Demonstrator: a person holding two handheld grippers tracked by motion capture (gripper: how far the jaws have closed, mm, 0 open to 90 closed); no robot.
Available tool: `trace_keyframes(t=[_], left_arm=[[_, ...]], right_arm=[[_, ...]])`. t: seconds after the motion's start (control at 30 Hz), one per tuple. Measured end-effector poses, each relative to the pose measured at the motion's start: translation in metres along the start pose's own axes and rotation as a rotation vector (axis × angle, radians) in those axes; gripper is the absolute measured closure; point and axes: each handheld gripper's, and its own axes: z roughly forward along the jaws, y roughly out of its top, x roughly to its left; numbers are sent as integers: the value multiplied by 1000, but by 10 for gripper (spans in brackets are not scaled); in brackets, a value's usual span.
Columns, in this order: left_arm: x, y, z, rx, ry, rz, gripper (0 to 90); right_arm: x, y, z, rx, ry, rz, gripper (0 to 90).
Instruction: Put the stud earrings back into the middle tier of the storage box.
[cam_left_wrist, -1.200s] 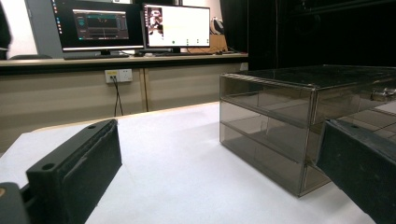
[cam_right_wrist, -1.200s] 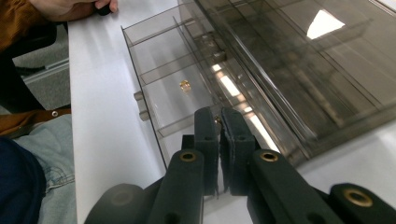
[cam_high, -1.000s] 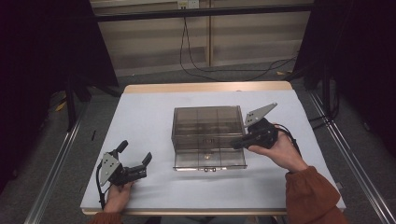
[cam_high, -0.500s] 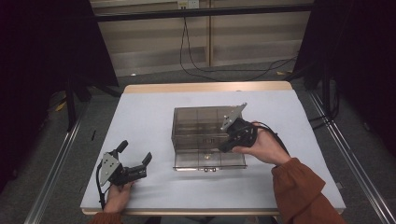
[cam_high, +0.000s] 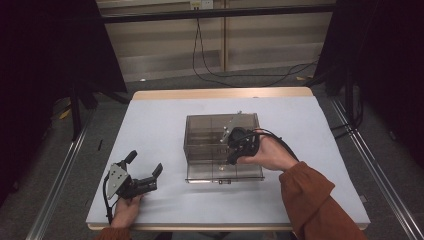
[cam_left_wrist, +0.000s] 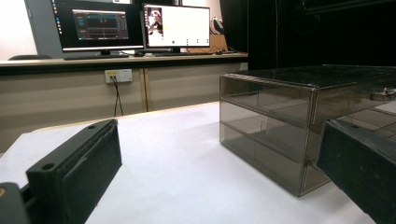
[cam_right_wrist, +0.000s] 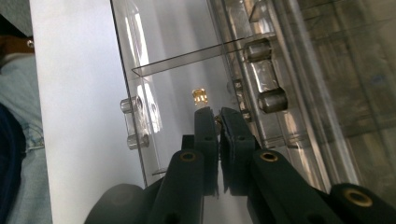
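Note:
A smoky clear acrylic drawer box (cam_high: 220, 127) stands mid-table, and its lower drawer (cam_high: 225, 174) is pulled out toward me. My right gripper (cam_high: 231, 160) points down over that open drawer. In the right gripper view the right gripper (cam_right_wrist: 218, 114) has its jaws pressed together, with a tiny gold piece (cam_right_wrist: 217, 120) pinched at the tips. Just beyond the tips, a second gold glint (cam_right_wrist: 200, 96) shows against the drawer floor. My left gripper (cam_high: 145, 163) rests open on the table at the near left, well away from the box (cam_left_wrist: 280, 116). Nothing lies between its fingers.
The white table (cam_high: 165, 120) has bare room left of and behind the box. In the right gripper view the drawer's clear front handle (cam_right_wrist: 133, 122) is near the table edge. Monitors (cam_left_wrist: 140, 23) stand on a bench beyond the far edge. Cables hang behind the table.
My right hand has moved left from beside the box's right edge to above the pulled-out drawer, jaws still together. The left gripper has stayed where it was.

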Motion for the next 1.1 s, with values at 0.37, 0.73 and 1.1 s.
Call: trace_keyframes(t=[0.37,0.73,1.1], left_arm=[[0,0,0,-2,0,-3,0],[0,0,0,0,0,1,0],[0,0,0,-2,-1,-3,0]], right_arm=[[1,16,17,90,-3,-38,867],[-1,17,26,131,-8,-33,864],[2,17,26,115,3,-39,810]])
